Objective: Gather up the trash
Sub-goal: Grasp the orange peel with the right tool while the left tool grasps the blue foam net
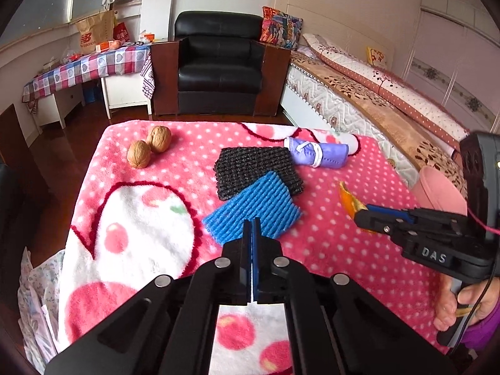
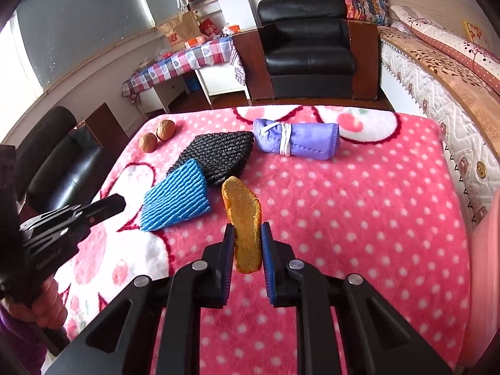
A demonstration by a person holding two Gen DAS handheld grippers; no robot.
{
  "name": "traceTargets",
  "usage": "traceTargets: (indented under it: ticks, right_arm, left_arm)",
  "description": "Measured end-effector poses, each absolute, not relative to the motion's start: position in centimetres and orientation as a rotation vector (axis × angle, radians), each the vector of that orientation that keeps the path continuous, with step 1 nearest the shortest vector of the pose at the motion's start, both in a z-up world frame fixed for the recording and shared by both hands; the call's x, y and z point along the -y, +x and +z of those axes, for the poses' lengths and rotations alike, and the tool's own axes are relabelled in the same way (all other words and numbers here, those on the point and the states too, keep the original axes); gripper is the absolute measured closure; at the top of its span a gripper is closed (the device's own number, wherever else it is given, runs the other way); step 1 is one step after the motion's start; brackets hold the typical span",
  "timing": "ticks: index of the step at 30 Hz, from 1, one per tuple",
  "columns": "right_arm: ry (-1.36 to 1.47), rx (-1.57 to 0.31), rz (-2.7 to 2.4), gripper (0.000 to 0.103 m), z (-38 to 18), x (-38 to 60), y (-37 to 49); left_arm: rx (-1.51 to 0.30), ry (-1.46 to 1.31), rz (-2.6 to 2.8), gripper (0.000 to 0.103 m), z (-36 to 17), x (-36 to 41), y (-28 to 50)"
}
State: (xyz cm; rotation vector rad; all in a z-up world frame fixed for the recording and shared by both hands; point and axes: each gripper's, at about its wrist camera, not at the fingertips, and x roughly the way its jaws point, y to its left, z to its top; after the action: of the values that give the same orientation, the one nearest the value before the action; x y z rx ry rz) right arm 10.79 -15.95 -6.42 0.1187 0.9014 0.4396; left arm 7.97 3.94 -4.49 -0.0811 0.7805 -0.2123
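Right gripper [image 2: 247, 237]: jaws clamped on the orange peel [image 2: 243, 218], blue pads pressing its two sides; the peel stands on edge between them, its far end poking out past the tips, lifted clear of the blanket.
Same grip from the left wrist view: the right gripper [image 1: 359, 215] comes in from the right edge, and the orange peel [image 1: 351, 200] curls up out of its tip.
Left gripper [image 1: 252, 228]: fingers pressed flat together, nothing visible between them, tips pointing at the near edge of the blue foam net [image 1: 256, 209].
Left gripper from the right wrist view: [image 2: 120, 203] black tip near the left side of the blue foam net [image 2: 175, 197]; whether it touches, I cannot tell.
Hands: the right hand [image 1: 462, 306] wraps its grip at the right edge; the left hand [image 2: 50, 300] holds its grip low on the left, a purple sleeve below.
Blue foam net: flat on the pink dotted blanket [image 2: 359, 218], its far corner overlapping the black foam net [image 2: 222, 153].
Purple roll [image 2: 297, 139]: tied with a white cord, just beside the black net, on its right.
Walnuts [image 1: 149, 147]: two, touching each other, at the blanket's far left.
Background: a black armchair [image 1: 218, 62] beyond the blanket, a bed [image 1: 375, 100] to the right.
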Motion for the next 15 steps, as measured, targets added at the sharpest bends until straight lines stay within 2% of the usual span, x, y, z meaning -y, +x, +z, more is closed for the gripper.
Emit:
traceTargets:
  ticks: [1,3,4,5,15]
  right_arm:
    - [0.123,-0.901,0.44,0.087,-6.3,16.1,10.6]
    - [0.13,-0.902,0.439,0.087,-6.3,16.4,10.4]
    - [0.133,-0.903,0.438,0.087,-6.3,16.5,10.3]
    - [0.135,-0.905,0.437,0.087,-6.2,16.6,10.2]
    - [0.143,-0.915,0.431,0.087,-6.4,16.6,10.6]
  left_arm:
    - [-0.787,-0.092,-0.212,0.099,-4.5,-4.1,8.2]
    - [-0.79,-0.105,-0.211,0.078,-4.6,-4.2,8.7]
    - [-0.79,-0.105,-0.203,0.064,-4.7,-4.2,9.0]
    - [-0.791,-0.103,-0.2,0.06,-4.8,-4.2,9.4]
    - [-0.845,-0.06,-0.13,0.059,-7.4,-4.5,13.6]
